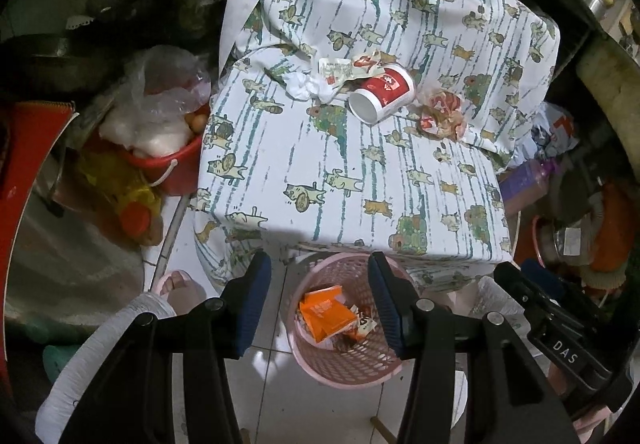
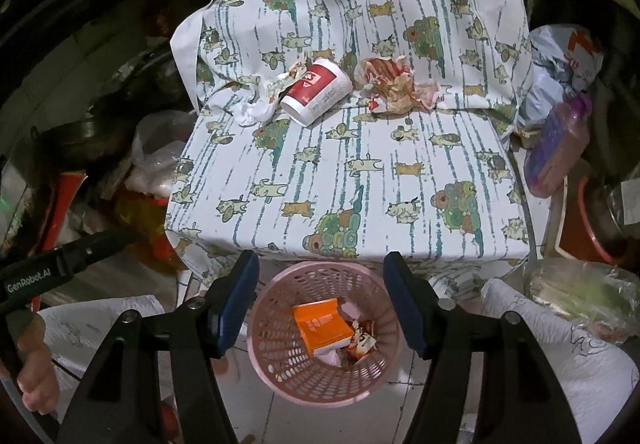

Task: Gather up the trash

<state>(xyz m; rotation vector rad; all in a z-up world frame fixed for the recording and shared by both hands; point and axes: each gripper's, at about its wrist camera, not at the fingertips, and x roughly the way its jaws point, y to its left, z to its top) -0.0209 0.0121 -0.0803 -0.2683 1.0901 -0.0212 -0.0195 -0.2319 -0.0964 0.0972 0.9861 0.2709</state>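
Note:
A pink mesh basket [image 1: 352, 368] [image 2: 280, 364] stands on the floor in front of the cloth-covered table [image 1: 320, 172] [image 2: 340, 184]. It holds an orange box [image 1: 326, 310] [image 2: 320, 326] and wrapper scraps. On the cloth lie a red and white paper cup [image 1: 382, 92] [image 2: 316, 90] on its side, a crumpled white wrapper [image 1: 332, 78] [image 2: 260, 96] to its left and a crumpled red and brown wrapper [image 1: 440, 114] [image 2: 396, 84] to its right. My left gripper [image 1: 318, 268] hangs open above the basket with nothing between its fingers. My right gripper [image 2: 320, 272] is open and empty above the basket too.
Left of the table stand a red bucket [image 1: 168, 164] with a plastic bag, a yellow bottle [image 1: 128, 200] and a red board. On the right are bags [image 2: 560, 56], a purple container [image 2: 556, 148] and pots. The person's patterned trousers [image 2: 560, 344] and a slippered foot [image 1: 180, 288] flank the basket.

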